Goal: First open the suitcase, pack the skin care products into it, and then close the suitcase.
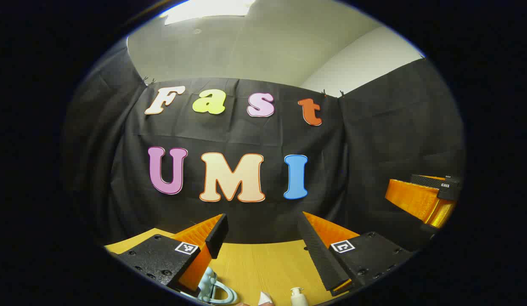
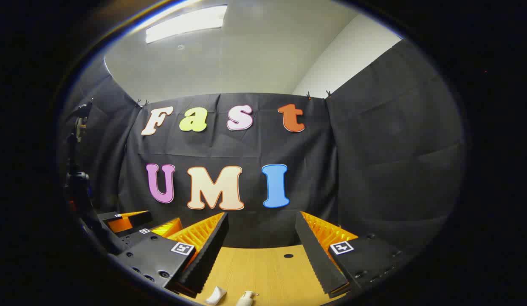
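Left gripper view, bottom edge: the pale blue suitcase handle (image 1: pixel 214 289) sits just under your left gripper's (image 1: pixel 263 238) left finger, at the lower left of centre. Only the handle loop and a bit of pale blue body show; the case itself runs off the frame, so its long axis cannot be told. Beside it, toward bottom centre, a white tube (image 1: pixel 264 298) and a white pump bottle (image 1: pixel 298 296) stand on the wooden table (image 1: pixel 263 263), close together, tops only in frame.

Right gripper view, bottom centre: the tube (image 2: pixel 215 295) and the pump bottle (image 2: pixel 246 298) lie below and slightly left of your right gripper (image 2: pixel 261 238).

Both grippers are spread wide, holding nothing, pointed at the back wall rather than down. Your right gripper shows at the right edge of the left gripper view (image 1: pixel 429 197), held well off to the side; your left shows at the lower left of the right gripper view (image 2: pixel 131 221).

Judgement: the case is not yet opened, and your left gripper looks nearer the handle. Everything lies below both grippers, so tip down first.
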The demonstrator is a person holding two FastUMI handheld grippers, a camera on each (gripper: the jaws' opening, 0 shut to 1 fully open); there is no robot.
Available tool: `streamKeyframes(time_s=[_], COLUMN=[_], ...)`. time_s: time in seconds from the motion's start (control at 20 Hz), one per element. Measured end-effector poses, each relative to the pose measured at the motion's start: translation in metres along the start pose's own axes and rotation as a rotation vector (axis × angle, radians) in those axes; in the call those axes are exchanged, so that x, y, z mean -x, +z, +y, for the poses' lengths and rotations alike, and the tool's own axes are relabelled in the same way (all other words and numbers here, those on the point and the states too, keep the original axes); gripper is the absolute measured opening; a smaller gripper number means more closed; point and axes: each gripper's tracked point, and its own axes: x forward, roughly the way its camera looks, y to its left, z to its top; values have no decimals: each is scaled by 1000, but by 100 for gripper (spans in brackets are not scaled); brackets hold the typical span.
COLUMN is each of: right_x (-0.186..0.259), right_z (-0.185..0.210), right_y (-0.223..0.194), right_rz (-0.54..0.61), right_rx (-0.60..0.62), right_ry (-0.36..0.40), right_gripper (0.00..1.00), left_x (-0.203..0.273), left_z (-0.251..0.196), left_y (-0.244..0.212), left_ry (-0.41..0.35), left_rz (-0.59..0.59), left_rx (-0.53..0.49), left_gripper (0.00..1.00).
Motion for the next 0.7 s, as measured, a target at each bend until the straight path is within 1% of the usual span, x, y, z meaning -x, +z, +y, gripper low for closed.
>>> streamKeyframes(time_s=[0.2, 0.55, 0.65, 0.7], right_x=[3, 3, 1, 1], right_z=[-1, 2, 4, 4], right_y=[5, 6, 8, 7], right_rz=[-9, -14, -29, -35], right_rx=[3, 15, 18, 16], right_ry=[13, 57, 72, 81], right_gripper=[99, 99, 99, 99], left_x=[3, 4, 5, 5], left_z=[1, -8, -8, -8], left_y=[2, 6, 6, 7], left_ry=[12, 25, 38, 47], left_rz=[-5, -12, -16, -22], left_rx=[-12, -23, -32, -39], left_gripper=[97, 97, 99, 97])
